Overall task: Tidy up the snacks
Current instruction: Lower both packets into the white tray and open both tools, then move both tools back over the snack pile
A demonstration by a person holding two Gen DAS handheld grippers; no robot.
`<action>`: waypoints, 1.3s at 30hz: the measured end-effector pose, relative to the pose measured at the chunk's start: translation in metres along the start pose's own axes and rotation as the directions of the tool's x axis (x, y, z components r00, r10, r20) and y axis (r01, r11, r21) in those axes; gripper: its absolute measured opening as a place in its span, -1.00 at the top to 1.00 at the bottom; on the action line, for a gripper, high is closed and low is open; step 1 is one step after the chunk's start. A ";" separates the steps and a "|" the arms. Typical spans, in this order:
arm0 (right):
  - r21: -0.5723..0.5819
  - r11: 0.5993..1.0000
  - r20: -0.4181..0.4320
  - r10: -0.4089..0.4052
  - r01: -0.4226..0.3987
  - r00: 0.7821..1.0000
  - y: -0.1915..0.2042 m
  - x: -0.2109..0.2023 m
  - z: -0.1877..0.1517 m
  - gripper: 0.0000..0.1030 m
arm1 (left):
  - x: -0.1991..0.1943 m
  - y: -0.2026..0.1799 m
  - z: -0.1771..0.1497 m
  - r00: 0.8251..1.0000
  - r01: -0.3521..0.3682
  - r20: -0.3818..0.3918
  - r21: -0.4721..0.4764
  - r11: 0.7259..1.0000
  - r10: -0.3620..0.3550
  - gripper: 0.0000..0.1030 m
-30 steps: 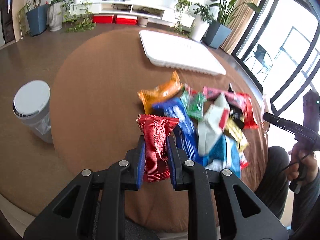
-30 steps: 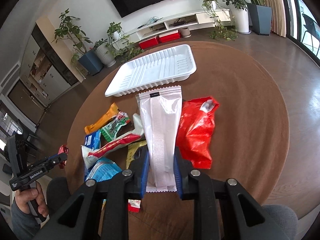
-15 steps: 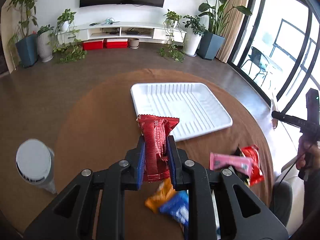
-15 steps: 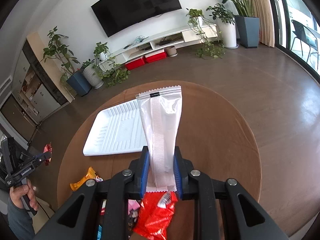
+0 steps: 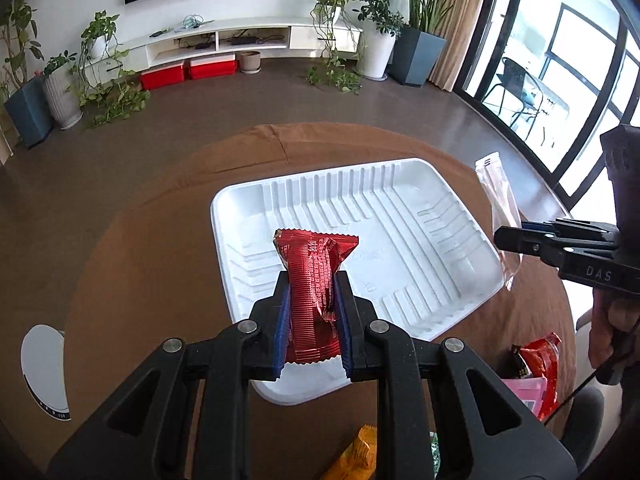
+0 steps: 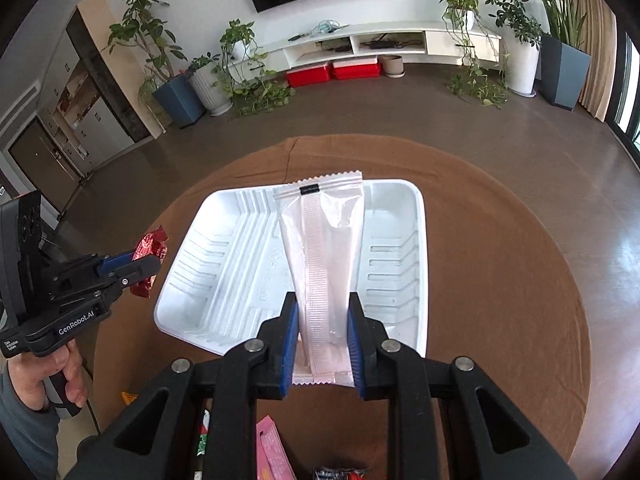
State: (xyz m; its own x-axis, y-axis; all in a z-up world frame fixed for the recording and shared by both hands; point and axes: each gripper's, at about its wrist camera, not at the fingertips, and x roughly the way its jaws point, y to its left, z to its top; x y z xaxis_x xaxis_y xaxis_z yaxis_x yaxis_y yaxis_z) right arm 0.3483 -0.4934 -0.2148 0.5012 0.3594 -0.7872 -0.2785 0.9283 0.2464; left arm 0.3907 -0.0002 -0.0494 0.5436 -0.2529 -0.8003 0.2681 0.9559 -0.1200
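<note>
My left gripper (image 5: 312, 284) is shut on a red foil snack packet (image 5: 314, 280) and holds it above the near left part of the white foam tray (image 5: 400, 216). My right gripper (image 6: 323, 300) is shut on a long white-pink snack packet (image 6: 324, 248), held above the tray's (image 6: 224, 256) near edge. In the left wrist view the right gripper (image 5: 508, 238) sits at the tray's right side with the white packet (image 5: 496, 192). In the right wrist view the left gripper (image 6: 140, 262) sits left of the tray with the red packet (image 6: 150, 246). The tray holds nothing.
The tray lies on a round brown table (image 6: 500, 280). Loose snacks lie near the front edge: an orange packet (image 5: 356, 456), a red bag (image 5: 544, 364), a pink packet (image 6: 270, 452). A white-lidded bin (image 5: 42, 372) stands left of the table.
Both grippers have carried their packets from over the snack pile forward to the tray, which now lies right under them. Both stay shut on their packets.
</note>
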 end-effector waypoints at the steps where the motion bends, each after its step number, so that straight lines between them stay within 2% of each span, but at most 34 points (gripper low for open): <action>1: -0.002 1.000 -0.020 0.001 -0.001 1.000 -0.001 0.009 0.002 0.53 | 0.011 -0.001 0.002 1.000 -0.003 -0.014 -0.001 1.000 0.003 0.65; 7: -0.010 1.000 -0.100 -0.023 0.022 0.995 -0.003 0.048 0.006 0.53 | 0.062 -0.002 0.006 0.996 -0.026 -0.084 0.016 1.000 0.027 0.64; 12: -0.012 0.999 -0.141 -0.044 0.043 0.989 -0.005 0.068 0.004 0.52 | 0.089 0.002 -0.011 0.992 -0.022 -0.125 0.027 0.999 0.025 0.64; 21: -0.022 0.997 -0.171 -0.076 0.074 0.982 -0.007 0.082 -0.004 0.45 | 0.128 0.004 -0.008 0.988 -0.038 -0.147 0.030 0.999 0.042 0.60; 25: -0.029 0.996 -0.173 -0.088 0.084 0.981 -0.005 0.082 -0.005 0.29 | 0.131 0.006 -0.004 0.988 -0.048 -0.147 0.026 0.998 0.052 0.60; 29: -0.010 0.996 -0.159 -0.086 0.086 0.984 -0.007 0.075 -0.003 0.12 | 0.114 0.015 0.000 0.990 -0.064 -0.123 0.007 0.998 0.065 0.59; 31: 0.013 0.996 -0.135 -0.087 0.090 0.987 -0.010 0.066 0.001 -0.14 | 0.103 0.019 0.004 0.992 -0.076 -0.100 -0.002 0.997 0.075 0.59; 33: 0.043 0.995 -0.101 -0.088 0.093 0.991 -0.015 0.051 0.004 -0.29 | 0.085 0.021 0.004 0.994 -0.086 -0.072 -0.006 0.996 0.086 0.43; 34: 0.056 0.995 -0.081 -0.084 0.088 0.993 -0.017 0.042 0.007 -0.36 | 0.068 0.019 0.001 0.994 -0.093 -0.052 -0.009 0.996 0.093 0.03; 35: 0.066 0.994 -0.059 -0.080 0.084 0.995 -0.018 0.031 0.009 -0.40 | 0.051 0.019 0.000 0.995 -0.099 -0.017 -0.016 0.995 0.098 -0.49; 37: 0.081 0.993 -0.016 -0.089 0.090 0.996 -0.019 0.010 0.014 -0.68 | 0.024 0.020 -0.002 0.994 -0.083 0.063 -0.025 0.996 0.084 -0.85; 39: 0.093 0.992 0.032 -0.088 0.085 0.996 -0.017 -0.016 0.016 -0.80 | -0.003 0.018 -0.008 0.990 -0.063 0.128 -0.018 0.998 0.065 -0.98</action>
State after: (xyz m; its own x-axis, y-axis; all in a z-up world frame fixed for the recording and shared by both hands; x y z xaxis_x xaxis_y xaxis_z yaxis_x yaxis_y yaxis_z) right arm 0.3586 -0.5135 -0.1975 0.5497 0.2791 -0.7873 -0.1572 0.9603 0.2306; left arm 0.3872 0.0194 -0.0538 0.6572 -0.2073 -0.7247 0.2190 0.9725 -0.0796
